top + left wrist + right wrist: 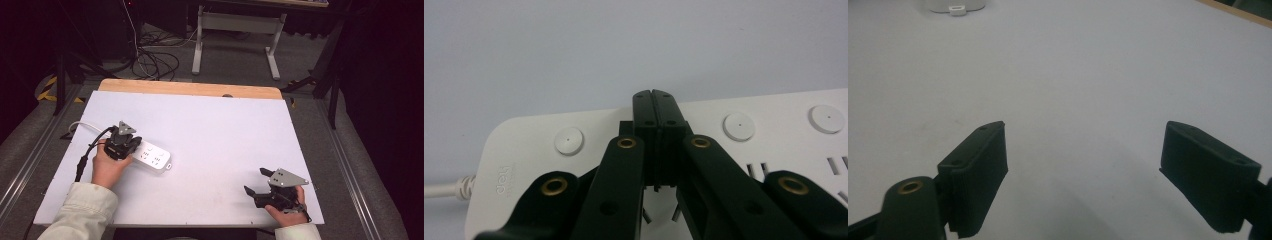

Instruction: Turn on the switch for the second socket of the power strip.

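Left tool (pixel 655 97): we see its jaws pressed together, tips over the power strip (pixel 152 157).
Right tool (pixel 1083 175): we see jaws wide apart, nothing between.
Power strip: on the tabletop (pixel 215 130), left side.

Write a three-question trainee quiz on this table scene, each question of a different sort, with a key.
1. True or false: the left gripper has its fingers pressed together over the white power strip.
2. Multiple choice: the right gripper is A) clamped on a plug, B) open over bare white table, C) gripping the strip's cord.
3. Fill in: the power strip's white cord leaves it at the end printed with the ____ logo.

Key: 1 true; 2 B; 3 deli.
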A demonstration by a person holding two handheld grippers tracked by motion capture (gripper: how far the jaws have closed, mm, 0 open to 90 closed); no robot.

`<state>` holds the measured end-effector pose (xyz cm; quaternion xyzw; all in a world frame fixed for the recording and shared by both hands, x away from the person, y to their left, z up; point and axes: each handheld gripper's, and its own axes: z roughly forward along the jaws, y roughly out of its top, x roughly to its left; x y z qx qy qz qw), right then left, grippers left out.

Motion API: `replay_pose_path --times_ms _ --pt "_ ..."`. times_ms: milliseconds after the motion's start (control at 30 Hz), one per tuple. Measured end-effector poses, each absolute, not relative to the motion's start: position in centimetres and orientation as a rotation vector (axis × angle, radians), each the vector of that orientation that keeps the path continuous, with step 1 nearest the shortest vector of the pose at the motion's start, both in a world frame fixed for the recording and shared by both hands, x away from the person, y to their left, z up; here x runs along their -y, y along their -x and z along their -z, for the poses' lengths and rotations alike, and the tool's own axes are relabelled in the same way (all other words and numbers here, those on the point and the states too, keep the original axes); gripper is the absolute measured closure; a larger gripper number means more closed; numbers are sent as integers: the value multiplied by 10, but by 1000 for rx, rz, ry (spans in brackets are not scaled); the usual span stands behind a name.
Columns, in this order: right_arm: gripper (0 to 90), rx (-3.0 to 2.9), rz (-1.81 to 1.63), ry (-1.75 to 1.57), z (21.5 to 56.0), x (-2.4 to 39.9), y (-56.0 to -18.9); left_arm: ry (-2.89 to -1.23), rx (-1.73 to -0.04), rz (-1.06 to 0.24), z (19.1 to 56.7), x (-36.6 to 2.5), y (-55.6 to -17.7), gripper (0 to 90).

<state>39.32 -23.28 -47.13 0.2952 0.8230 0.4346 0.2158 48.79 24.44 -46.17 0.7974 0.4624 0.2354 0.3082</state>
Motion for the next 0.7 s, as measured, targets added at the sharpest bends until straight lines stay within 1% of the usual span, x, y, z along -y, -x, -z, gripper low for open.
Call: replay_pose_path --times_ms 467,600,667,700 --pt "191 -2285 -1203 -825 472 233 -394 -2114 -1242 -577 460 -246 -490 900" --pt "191 -2285 -1203 -826 472 233 -394 -2129 -1239 -609 460 -243 -490 900" --pt "191 -2286 -1201 -824 472 233 -393 -2129 -1238 -601 460 -244 -490 900" --pt "191 -2284 -1202 -825 472 233 -393 -2114 -1251 -573 460 -245 -491 900"
